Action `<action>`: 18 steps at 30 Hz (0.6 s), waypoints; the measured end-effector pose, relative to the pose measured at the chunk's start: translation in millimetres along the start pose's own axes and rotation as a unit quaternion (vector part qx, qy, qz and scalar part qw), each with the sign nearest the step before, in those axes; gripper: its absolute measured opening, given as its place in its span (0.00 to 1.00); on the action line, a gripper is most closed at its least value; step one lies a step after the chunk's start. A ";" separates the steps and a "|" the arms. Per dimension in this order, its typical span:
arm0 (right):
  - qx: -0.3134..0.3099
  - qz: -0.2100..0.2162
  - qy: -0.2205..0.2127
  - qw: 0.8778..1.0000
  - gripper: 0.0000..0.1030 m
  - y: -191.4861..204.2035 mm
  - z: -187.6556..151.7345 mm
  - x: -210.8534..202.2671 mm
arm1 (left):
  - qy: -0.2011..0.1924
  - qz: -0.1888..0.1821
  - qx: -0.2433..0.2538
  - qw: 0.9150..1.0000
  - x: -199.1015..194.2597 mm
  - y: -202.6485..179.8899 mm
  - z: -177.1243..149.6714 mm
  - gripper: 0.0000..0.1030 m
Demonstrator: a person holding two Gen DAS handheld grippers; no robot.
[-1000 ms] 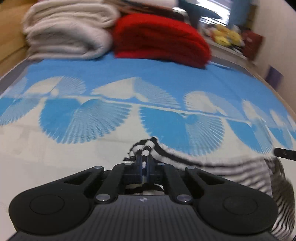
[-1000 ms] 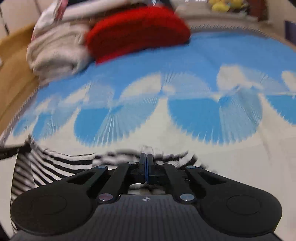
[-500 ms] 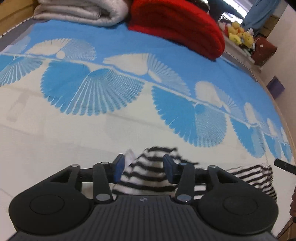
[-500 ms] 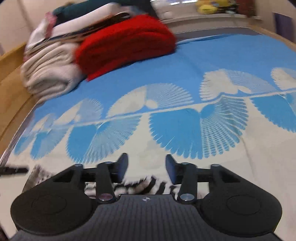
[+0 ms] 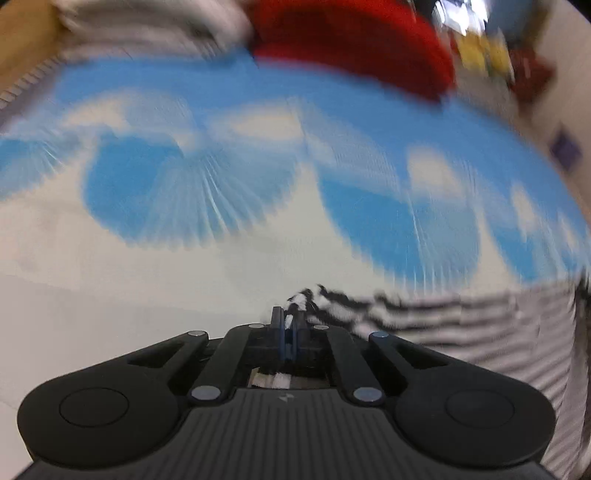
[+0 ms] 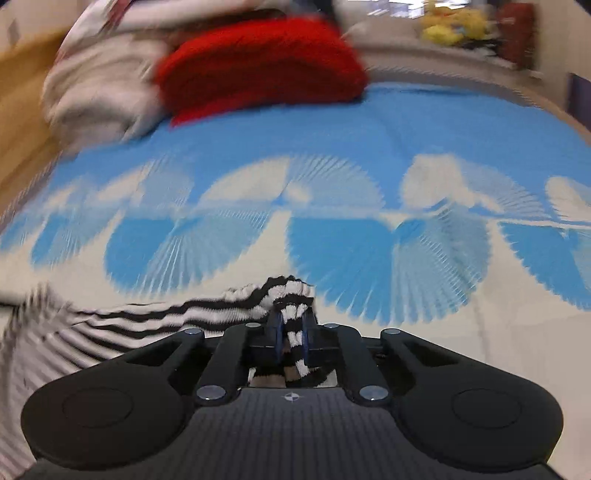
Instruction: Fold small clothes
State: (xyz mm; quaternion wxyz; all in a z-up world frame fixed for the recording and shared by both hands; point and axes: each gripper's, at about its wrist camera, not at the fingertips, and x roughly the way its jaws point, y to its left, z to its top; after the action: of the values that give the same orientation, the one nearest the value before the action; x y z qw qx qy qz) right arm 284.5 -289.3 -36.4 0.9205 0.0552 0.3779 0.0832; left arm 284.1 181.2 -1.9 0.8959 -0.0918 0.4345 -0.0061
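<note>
Left gripper (image 5: 287,325): jaws nearly together, pinching a corner of the black-and-white striped garment (image 5: 461,317). Cloth bunches right at the tips & runs off to the gripper's right, blurred, lifted a bit off the bedspread (image 5: 184,280).

Right gripper (image 6: 291,328): jaws narrow & closing, w/ a thick fold of the same striped garment (image 6: 184,314) between the pads; pads press on it. A strip of cloth hangs down behind the tips, inside the gripper frame. Rest of the garment stretches off to this gripper's left, toward the other gripper.

Ahead of both grippers: blue & cream fan-pattern bedspread. Far ahead at the bed's far end, a folded red blanket (image 6: 262,62), w/ a folded cream blanket (image 6: 99,96) touching it on its left. Yellow soft toys (image 6: 454,26) on a ledge far ahead-right, blurred.
</note>
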 end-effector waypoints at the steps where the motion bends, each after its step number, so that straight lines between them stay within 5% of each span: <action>1: 0.013 -0.001 -0.009 1.000 0.09 -2.5 3.1 0.3 | -0.033 0.000 0.002 0.999 -8.6 0.1 3.6 0.03; 3: 0.016 -0.018 -0.019 1.000 0.09 -0.6 5.6 3.4 | -0.033 0.014 0.038 0.999 -5.8 -9.1 1.9 0.03; 8: -0.013 -0.060 0.051 0.997 0.11 11.0 -5.8 44.6 | 0.073 0.077 0.101 0.989 34.7 -19.0 -22.5 0.10; 10: -0.013 -0.073 0.080 0.994 0.18 11.3 -13.8 59.5 | 0.078 0.071 0.086 0.991 35.0 -12.8 -23.7 0.15; 12: -0.023 -0.089 0.079 0.993 0.33 14.3 -17.2 61.5 | 0.089 0.064 0.074 0.991 31.7 -7.5 -22.9 0.34; 15: -0.023 -0.093 0.081 0.992 0.42 14.0 -17.2 52.2 | 0.098 0.046 0.062 0.992 16.6 -3.1 -20.0 0.57; 18: -0.002 -0.082 0.088 0.993 0.42 6.0 -18.0 31.1 | 0.098 0.017 0.042 0.994 -5.3 2.8 -20.5 0.58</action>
State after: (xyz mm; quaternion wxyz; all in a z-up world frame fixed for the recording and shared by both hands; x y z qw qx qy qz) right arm 292.9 -276.7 -69.5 0.8874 0.0145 0.4607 0.0128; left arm 264.6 181.1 -10.7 0.8523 -0.0453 0.5208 -0.0179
